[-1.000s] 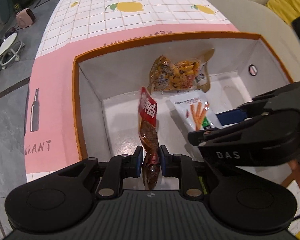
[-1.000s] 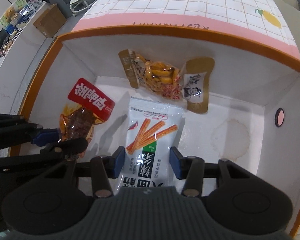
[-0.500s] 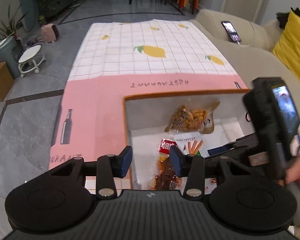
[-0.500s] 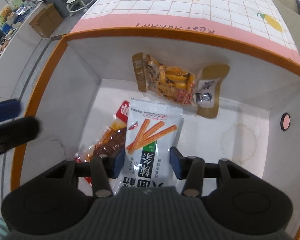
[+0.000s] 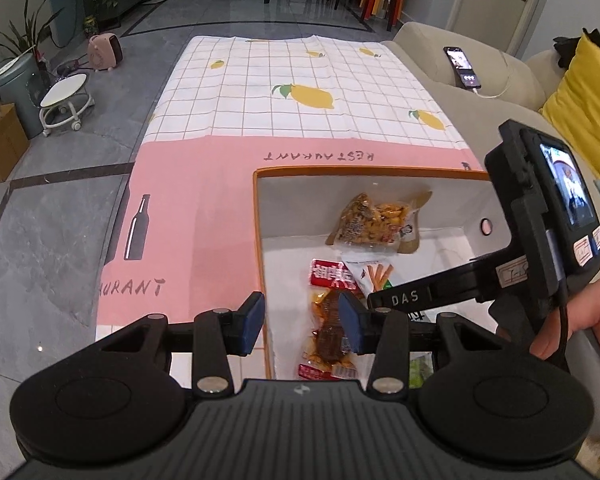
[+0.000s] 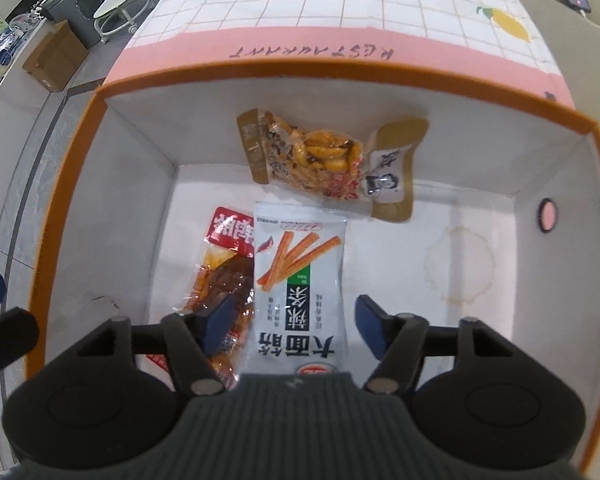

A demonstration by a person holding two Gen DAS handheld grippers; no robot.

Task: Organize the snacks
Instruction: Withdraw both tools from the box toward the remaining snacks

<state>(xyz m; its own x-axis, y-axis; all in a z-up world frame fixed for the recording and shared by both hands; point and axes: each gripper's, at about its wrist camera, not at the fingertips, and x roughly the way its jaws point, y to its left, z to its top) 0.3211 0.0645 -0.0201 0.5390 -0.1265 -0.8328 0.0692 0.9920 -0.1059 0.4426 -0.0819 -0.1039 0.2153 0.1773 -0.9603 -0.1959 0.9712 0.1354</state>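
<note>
The lower ends of two snack packets are cut off: in the right wrist view the gripper body covers the bottom of the white spicy-stick packet [image 6: 300, 292] and much of the red-topped packet of dark dried meat [image 6: 224, 276], whose right edge also slips under the white one. In the left wrist view the right gripper [image 6: 296, 320], held by a hand [image 5: 572, 320], hides most of the white packet, and the letters "DAS" show on its black finger. All three snacks lie inside the orange-rimmed white cardboard box [image 6: 140, 80]; the third, a clear, crinkly gold-edged pouch of orange and dark pieces [image 6: 324, 160], leans against the far wall. The white packet is smooth and glossy, with printed orange sticks, a green-and-black band and large Chinese characters I cannot read upside down. A faint ring stain marks the box floor, and a small round hole pierces the right wall. The right gripper's jaws have just been opening and stand spread either side of the white packet, their blue pads clear of it. The left gripper [image 5: 302, 322] has also been opening; it is spread and empty above the box's near left corner. The tablecloth [image 5: 292, 92], checked with lemons above a pink band, reads "RESTAURANT".
</note>
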